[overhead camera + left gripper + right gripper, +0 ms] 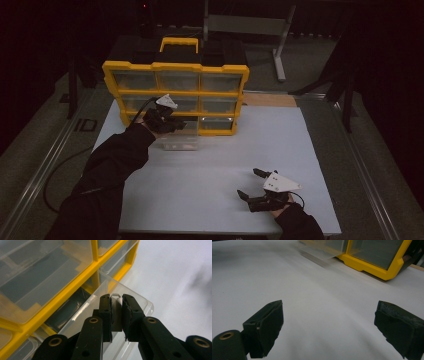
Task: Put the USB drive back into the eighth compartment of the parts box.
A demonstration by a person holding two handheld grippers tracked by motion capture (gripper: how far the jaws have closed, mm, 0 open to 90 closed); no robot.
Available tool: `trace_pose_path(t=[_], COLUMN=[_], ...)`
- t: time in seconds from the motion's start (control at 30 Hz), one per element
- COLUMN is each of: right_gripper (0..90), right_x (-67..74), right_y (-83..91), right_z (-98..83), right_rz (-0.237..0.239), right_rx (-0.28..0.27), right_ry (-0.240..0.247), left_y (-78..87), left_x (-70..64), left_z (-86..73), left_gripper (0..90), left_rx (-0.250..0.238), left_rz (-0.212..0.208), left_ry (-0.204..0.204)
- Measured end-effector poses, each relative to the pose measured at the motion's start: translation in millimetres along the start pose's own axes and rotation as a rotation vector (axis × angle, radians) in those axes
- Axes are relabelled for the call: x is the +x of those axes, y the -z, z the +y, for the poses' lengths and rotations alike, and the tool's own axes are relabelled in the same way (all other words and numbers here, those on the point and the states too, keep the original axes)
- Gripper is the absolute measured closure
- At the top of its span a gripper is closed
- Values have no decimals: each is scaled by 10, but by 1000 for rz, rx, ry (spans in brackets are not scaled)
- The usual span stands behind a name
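Left gripper (116, 315) clamped on the front tab of a clear drawer (125, 293) pulled partway out of the yellow organizer's (175, 92) bottom row, drawer's contents hard to make out, right gripper (252, 184) wide open and empty, low over the white table (210, 170), well apart.

Clear plastic drawer (117, 315), empty, pulled partway out of the yellow organizer's (175, 67) bottom row.

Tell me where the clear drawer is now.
In the high view, the clear drawer sticks out of the yellow organizer's bottom row, left of centre, pinched by the left hand-held gripper.
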State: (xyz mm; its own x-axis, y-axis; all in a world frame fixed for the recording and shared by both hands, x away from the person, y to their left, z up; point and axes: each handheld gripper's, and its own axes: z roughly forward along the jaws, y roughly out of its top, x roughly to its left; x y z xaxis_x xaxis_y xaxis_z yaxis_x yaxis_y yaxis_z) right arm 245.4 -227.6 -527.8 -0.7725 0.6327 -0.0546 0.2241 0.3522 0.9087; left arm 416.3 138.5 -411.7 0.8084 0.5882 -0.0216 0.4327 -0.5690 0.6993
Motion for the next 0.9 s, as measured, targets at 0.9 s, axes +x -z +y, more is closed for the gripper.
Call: trace_pose_path(t=[0.9], right_gripper=[90], right_x=[-1], right_y=[-5], right_z=[-2], right_rz=[4], right_rx=[2], right_ry=[-4], left_y=[-196], left_x=[38], left_z=[-92], left_gripper=[703], left_rx=[67], left_rz=[21], left_ry=[58])
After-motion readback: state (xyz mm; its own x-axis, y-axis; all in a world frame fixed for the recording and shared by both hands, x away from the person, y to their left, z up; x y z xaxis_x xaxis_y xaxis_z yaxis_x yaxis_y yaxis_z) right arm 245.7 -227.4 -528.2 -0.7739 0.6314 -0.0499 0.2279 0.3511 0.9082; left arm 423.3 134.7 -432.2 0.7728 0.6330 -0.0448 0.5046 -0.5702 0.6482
